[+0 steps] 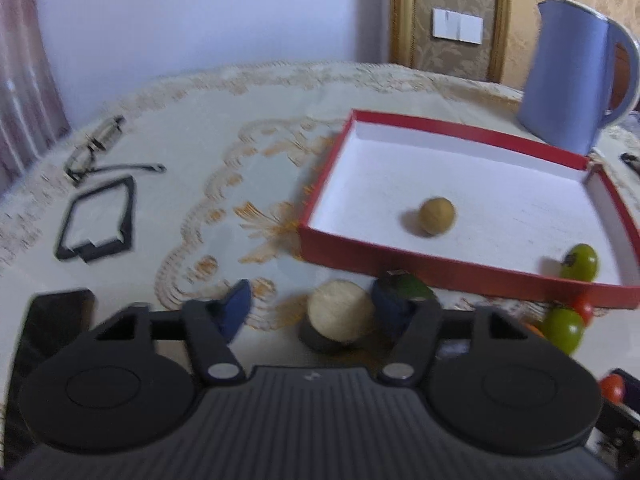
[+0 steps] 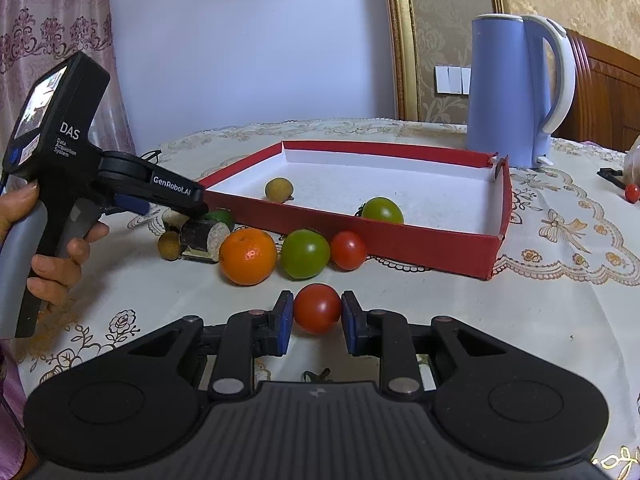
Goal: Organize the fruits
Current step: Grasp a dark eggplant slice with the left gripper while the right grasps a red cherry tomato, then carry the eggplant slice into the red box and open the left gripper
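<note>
Two fruits already in red box (image 2: 404,242). My right gripper (image 2: 316,314) brackets a red tomato (image 2: 317,307) on the tablecloth, pads not clearly clamped. Left gripper (image 1: 320,312) spread wide around cut stalk piece (image 1: 340,317). Next: squeeze, lift over rim.

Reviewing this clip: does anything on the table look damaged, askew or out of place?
Yes. The red box has a split far right corner: the two walls gape apart there, also visible from the left wrist view. One small red tomato lies alone near the table's right edge, far from the fruit grouped in front of the box.
</note>
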